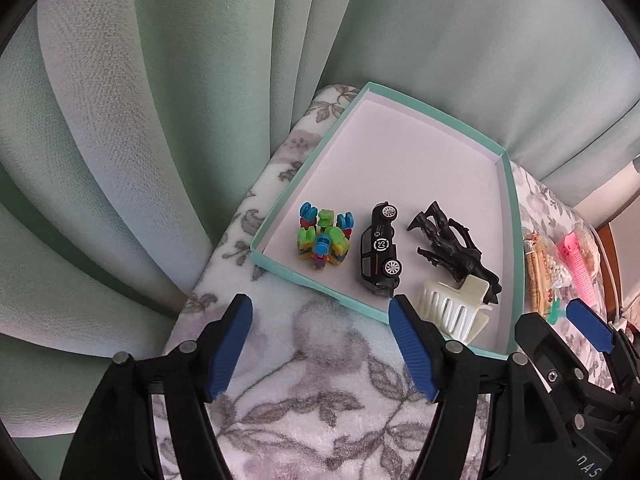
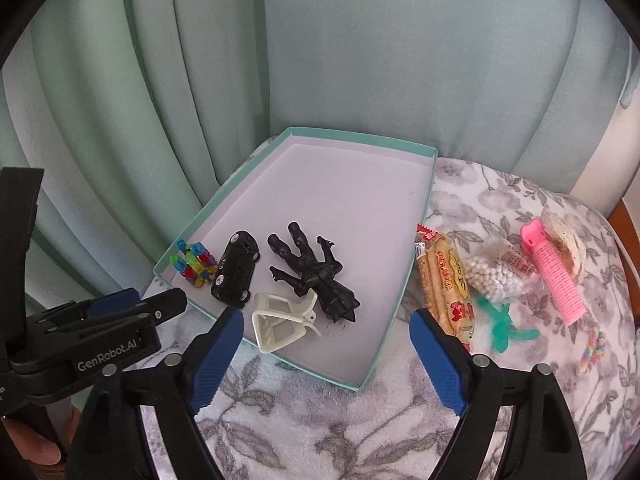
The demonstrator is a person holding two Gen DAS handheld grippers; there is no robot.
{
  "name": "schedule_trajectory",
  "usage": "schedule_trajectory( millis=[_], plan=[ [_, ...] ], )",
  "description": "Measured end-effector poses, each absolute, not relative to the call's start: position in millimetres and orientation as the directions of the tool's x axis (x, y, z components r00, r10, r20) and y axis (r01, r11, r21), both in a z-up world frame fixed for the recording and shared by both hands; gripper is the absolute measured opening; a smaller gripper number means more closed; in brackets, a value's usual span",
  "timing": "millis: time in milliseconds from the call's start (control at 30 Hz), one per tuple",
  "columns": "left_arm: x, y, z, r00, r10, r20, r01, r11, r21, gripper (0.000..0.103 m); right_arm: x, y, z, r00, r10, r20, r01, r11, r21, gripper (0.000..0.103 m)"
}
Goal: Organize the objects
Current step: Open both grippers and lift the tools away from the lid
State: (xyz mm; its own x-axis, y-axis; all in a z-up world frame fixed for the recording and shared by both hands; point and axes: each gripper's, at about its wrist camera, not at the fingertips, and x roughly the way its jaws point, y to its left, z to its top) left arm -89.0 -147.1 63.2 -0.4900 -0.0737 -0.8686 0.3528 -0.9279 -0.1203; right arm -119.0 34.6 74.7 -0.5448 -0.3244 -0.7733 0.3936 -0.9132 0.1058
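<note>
Now, left gripper (image 1: 322, 346): hovering, fingers spread, holding nothing.
Right gripper (image 2: 326, 354): hovering likewise, spread, empty.
Box (image 2: 360, 196): holding car (image 2: 236, 268), figure (image 2: 316, 276), clip (image 2: 280, 320).

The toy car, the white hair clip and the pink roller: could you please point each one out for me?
Toy car (image 2: 236, 269): right wrist view, on its black roof.
Hair clip (image 2: 280, 322): right wrist view, on its white teeth.
Pink roller (image 2: 558, 280): right wrist view, on its ribbed barrel.

Glossy plastic toy car (image 2: 236, 271) lies in matt cardboard box (image 2: 416, 248) on fleecy blanket (image 2: 320, 432).
</note>
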Motion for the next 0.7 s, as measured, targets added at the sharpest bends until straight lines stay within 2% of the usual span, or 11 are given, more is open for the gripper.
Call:
schedule_trajectory(
  millis=[167,333,400,433,700],
  plan=[
    [-82,-145,66,-0.501,-0.097,-0.86,0.358,-0.928,-0.104,0.079,-115,43,80,-0.562,-0.325,-0.76,0.374,-0.92,0.117,0.103],
    [-77,-144,66,-0.502,-0.106,-0.858,0.371,-0.923,-0.103,0.081,-111,50,84,-0.572,-0.323,-0.754,0.363,-0.924,0.12,0.103],
    [-75,-143,67,-0.506,-0.109,-0.855,0.369,-0.924,-0.1,0.094,-109,52,85,-0.575,-0.322,-0.752,0.358,-0.926,0.123,0.103],
    [-74,-142,67,-0.509,-0.111,-0.853,0.369,-0.924,-0.1,0.096,-108,53,86,-0.576,-0.322,-0.751,0.355,-0.926,0.125,0.103],
    [-71,-133,72,-0.514,-0.108,-0.851,0.357,-0.929,-0.097,0.098,-103,63,92,-0.583,-0.325,-0.744,0.336,-0.931,0.144,0.103]
  ],
)
